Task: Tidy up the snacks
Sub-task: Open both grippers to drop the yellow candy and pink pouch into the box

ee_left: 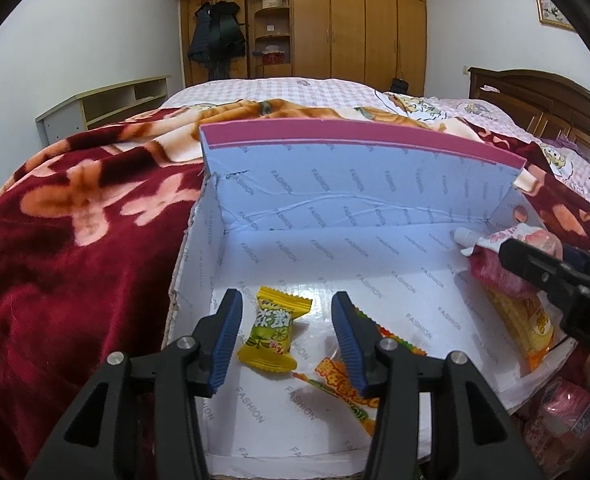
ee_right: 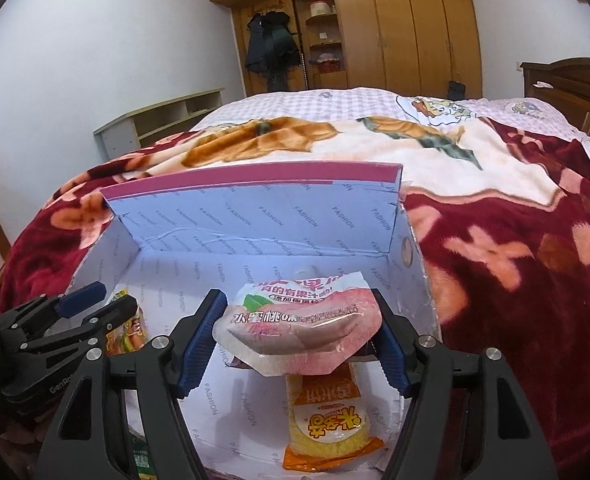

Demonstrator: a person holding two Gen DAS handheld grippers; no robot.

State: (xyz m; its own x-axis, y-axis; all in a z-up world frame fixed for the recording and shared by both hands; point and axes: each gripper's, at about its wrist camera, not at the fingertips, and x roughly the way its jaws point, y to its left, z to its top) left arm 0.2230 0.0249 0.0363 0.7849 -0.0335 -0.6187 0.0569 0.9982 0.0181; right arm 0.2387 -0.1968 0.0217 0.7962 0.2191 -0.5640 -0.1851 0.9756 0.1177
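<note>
Here, an open cardboard box (ee_left: 335,248), lined in white and pale blue with a pink-edged flap standing at its far side, sits on a bed covered by a dark red flowered blanket (ee_left: 75,240).

The left gripper (ee_left: 287,336) hangs over the near left part of the box with its blue pads spread; nothing is pressed between them. Between and below the pads, a small yellow candy packet (ee_left: 271,332) lies on the box floor, touching neither pad. An orange snack wrapper (ee_left: 347,392) lies just beside it, partly under the right-hand pad.

The right gripper (ee_right: 295,340) grips a pink peach jelly pouch (ee_right: 299,328) (white spout pointing towards the far wall of the box), both pads pressing on its sides. The pouch is held above the right end of the box. Beneath it a yellow-and-orange snack packet (ee_right: 327,428) lies flat on the box floor against the right wall.

Behind the bed stands a wooden wardrobe (ee_left: 355,20).
</note>
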